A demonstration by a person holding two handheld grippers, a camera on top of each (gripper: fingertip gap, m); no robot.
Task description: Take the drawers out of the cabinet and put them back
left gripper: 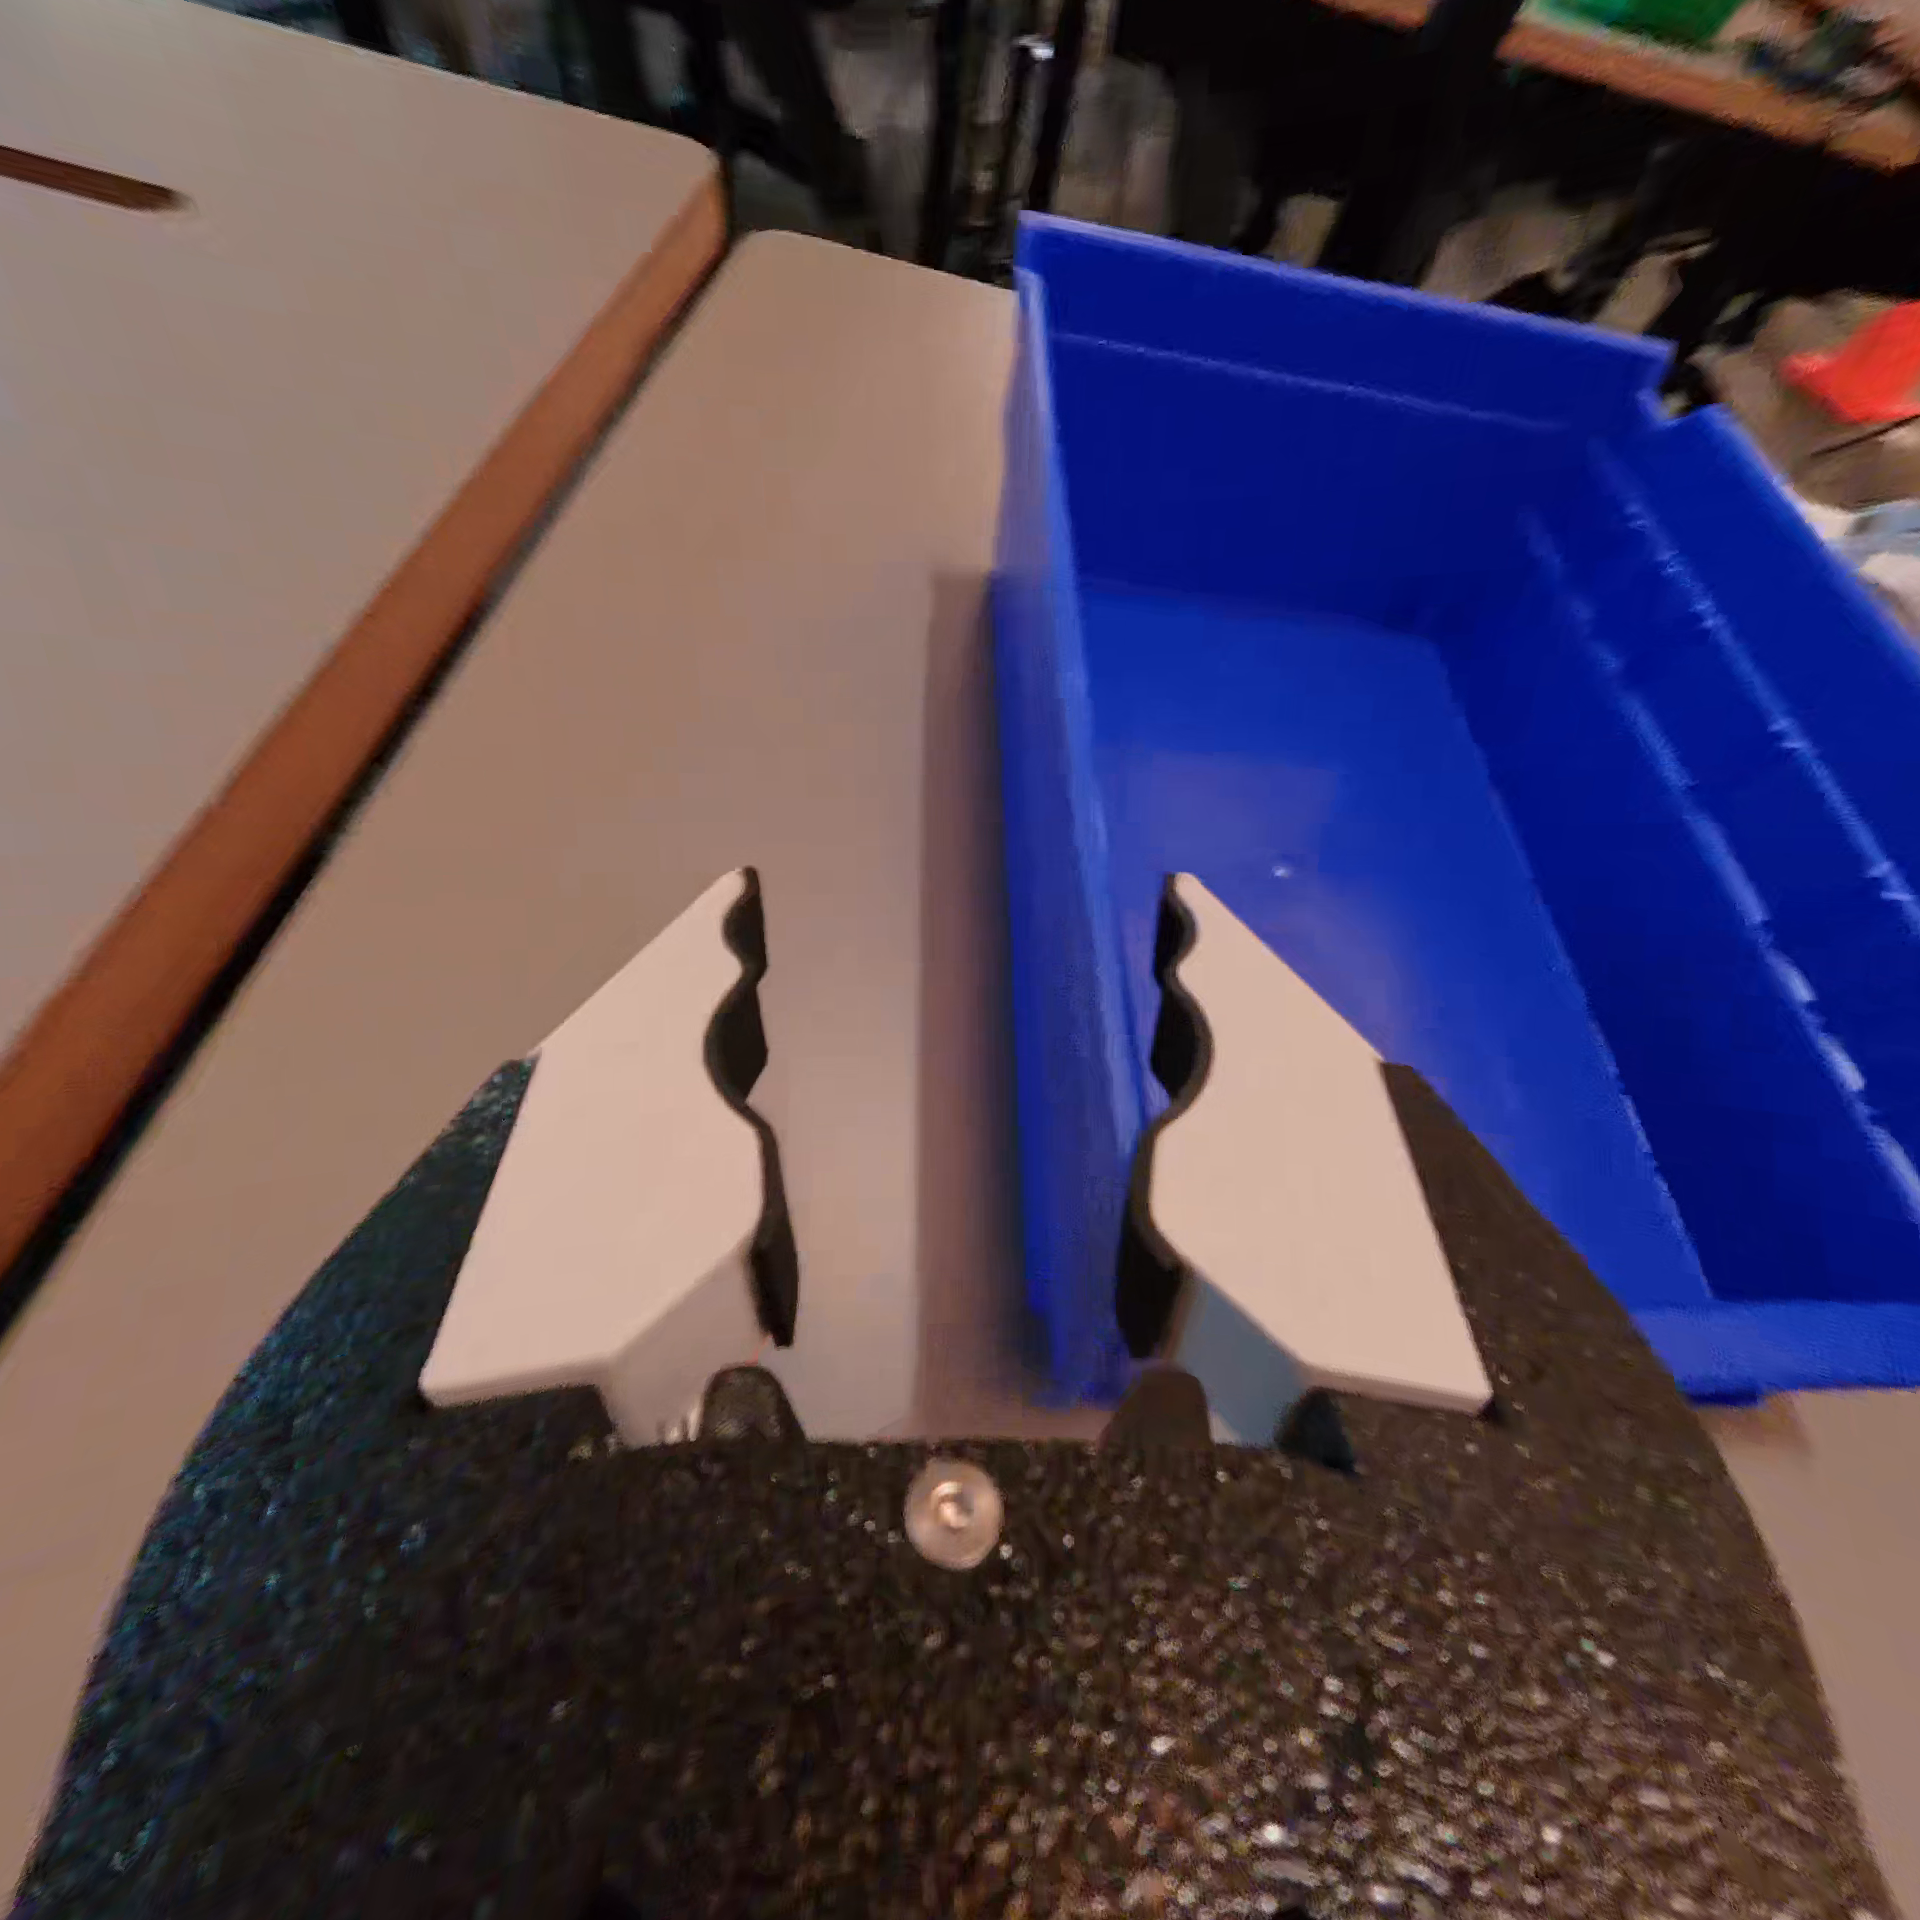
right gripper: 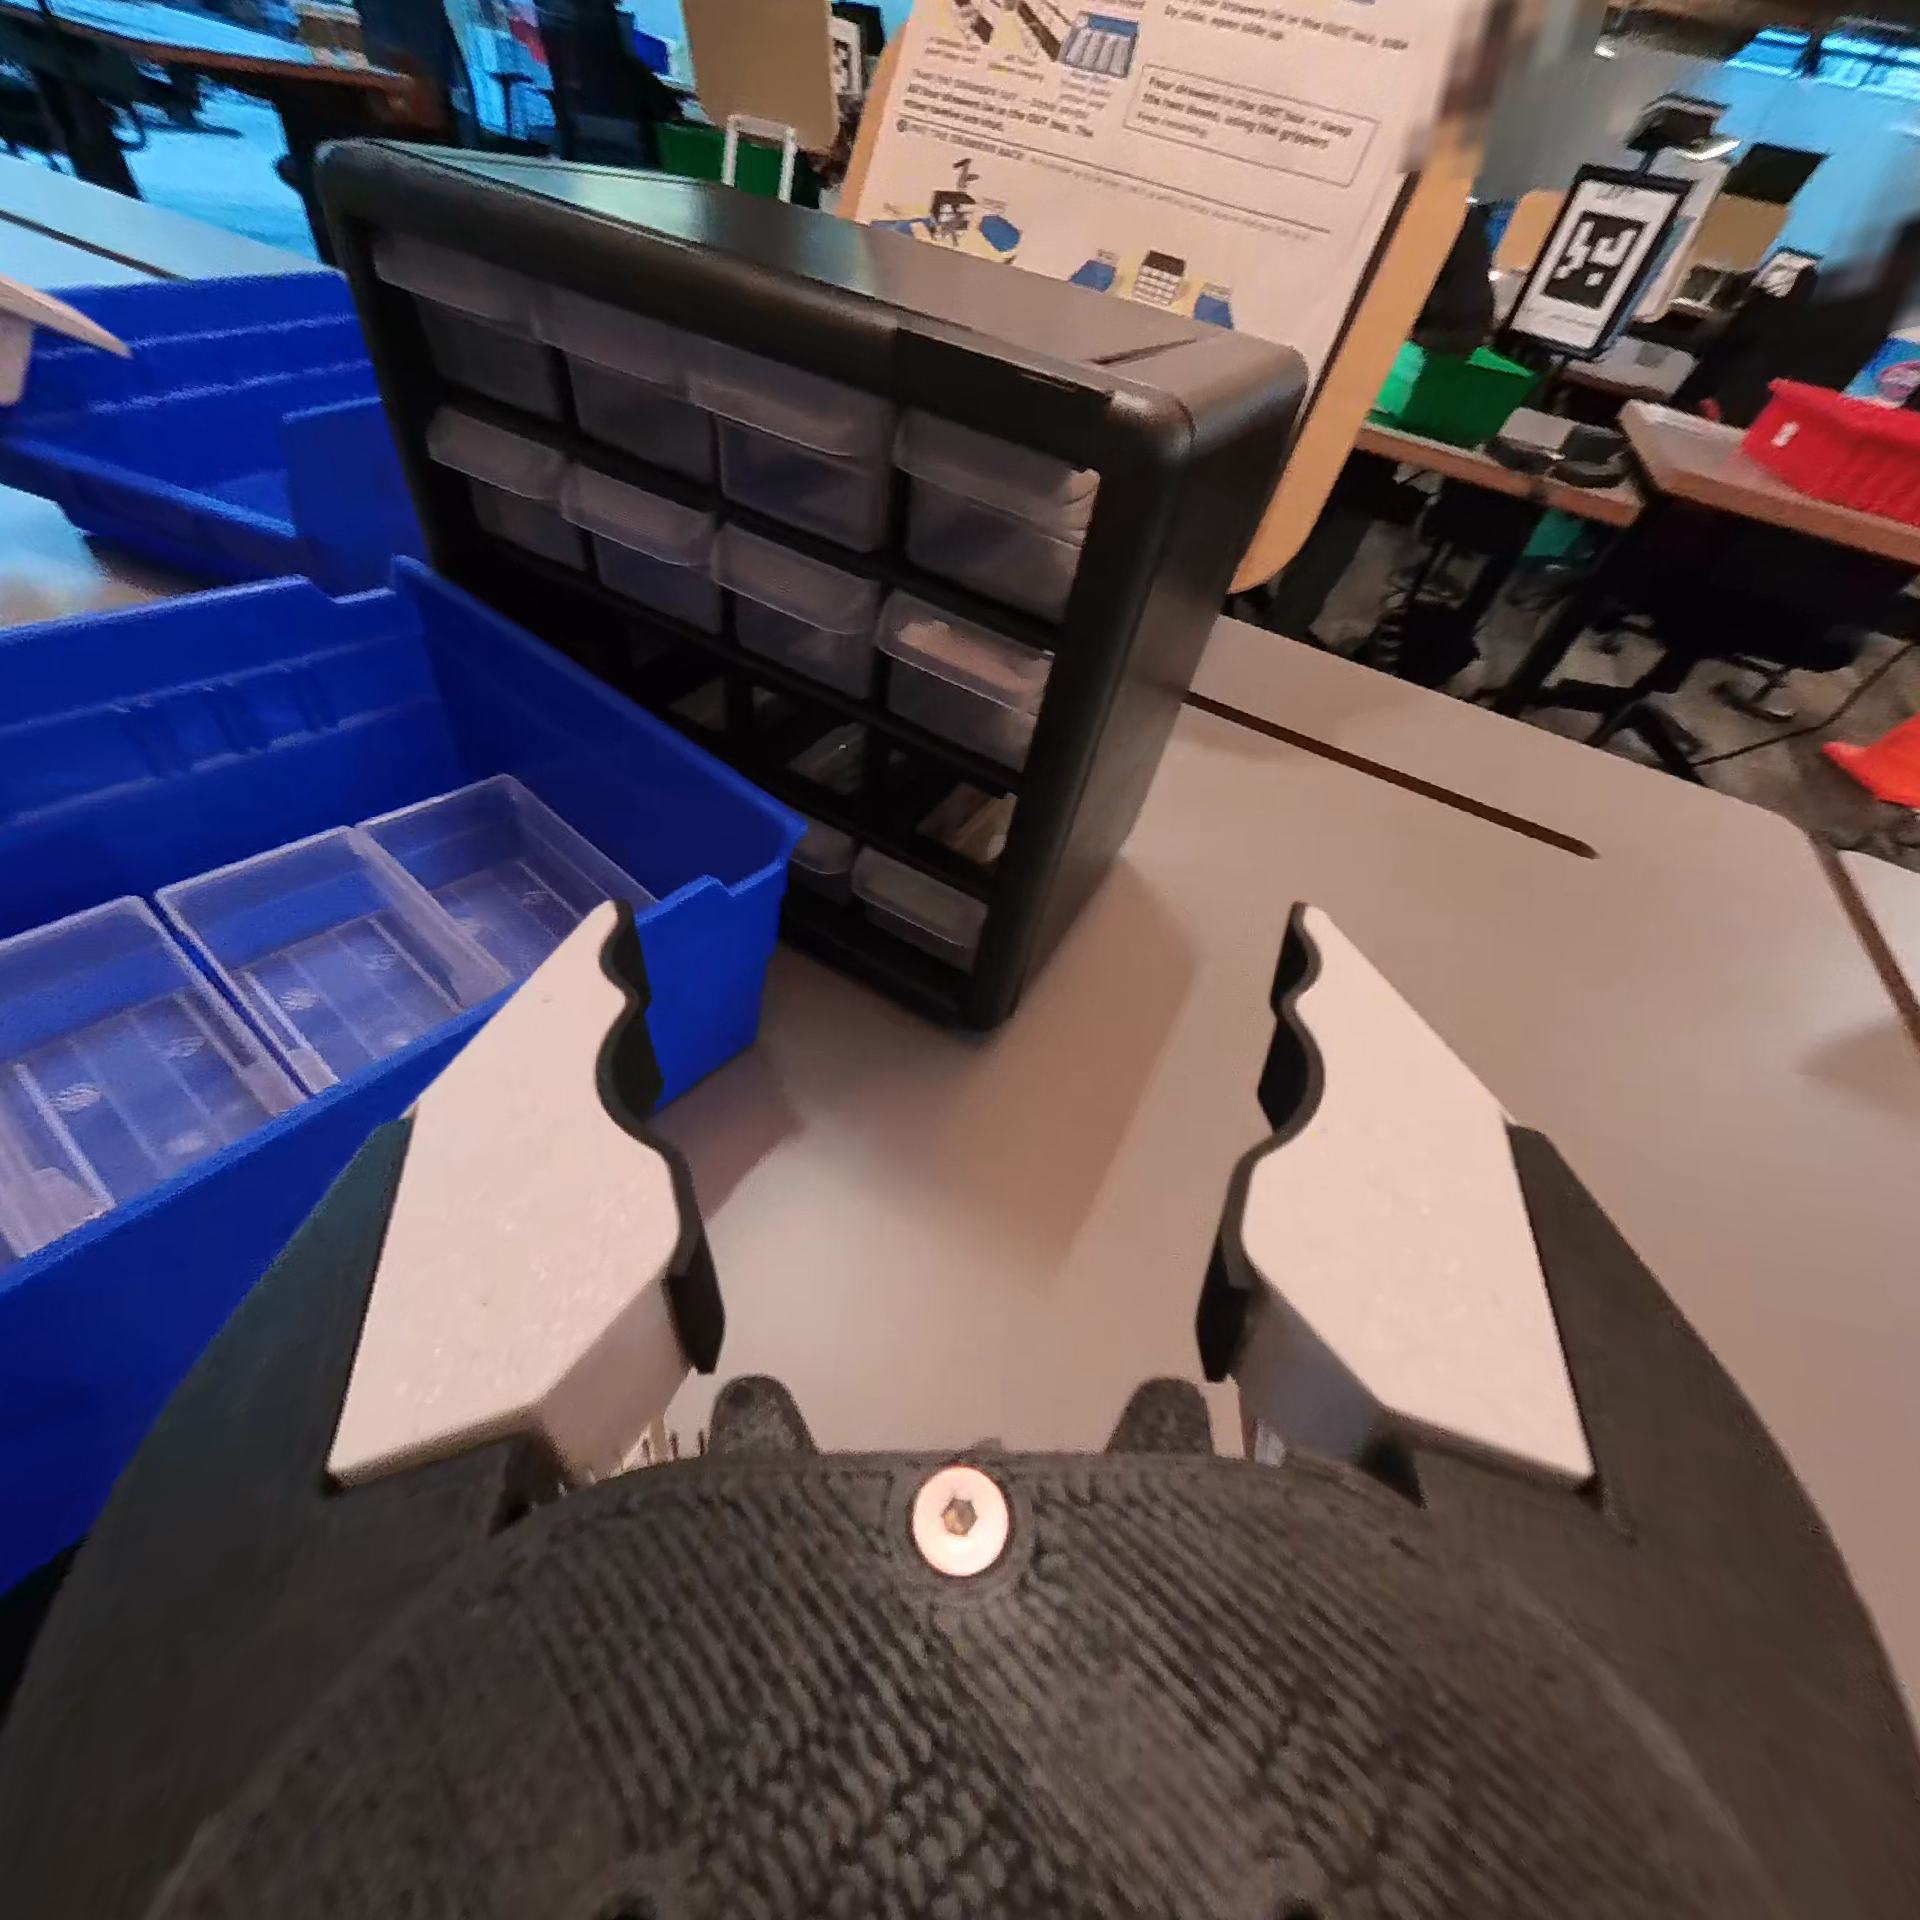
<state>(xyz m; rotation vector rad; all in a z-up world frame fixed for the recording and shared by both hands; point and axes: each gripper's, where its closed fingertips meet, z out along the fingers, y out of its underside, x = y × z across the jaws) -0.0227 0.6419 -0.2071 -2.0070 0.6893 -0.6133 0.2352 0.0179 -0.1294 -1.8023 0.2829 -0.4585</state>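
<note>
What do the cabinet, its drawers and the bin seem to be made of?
Cabinet: probably black plastic, with a dull sheen and rounded moulded corners. Drawers: clear plastic, see-through and glossy. Bin: blue plastic, smooth, with moulded ribs.

From the left wrist we look steeply down, close over the desk [left gripper: 727, 727] and an empty blue bin [left gripper: 1403, 831]. From the right wrist we face the cabinet [right gripper: 790, 540] from near. Both views share the desk; we cannot tell whether the bin too.

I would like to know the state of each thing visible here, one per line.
left gripper: open, holding nothing
right gripper: open, holding nothing
cabinet: upright, third row of slots empty
near blue bin: holds clear drawers
empty blue bin: nothing inside
</note>
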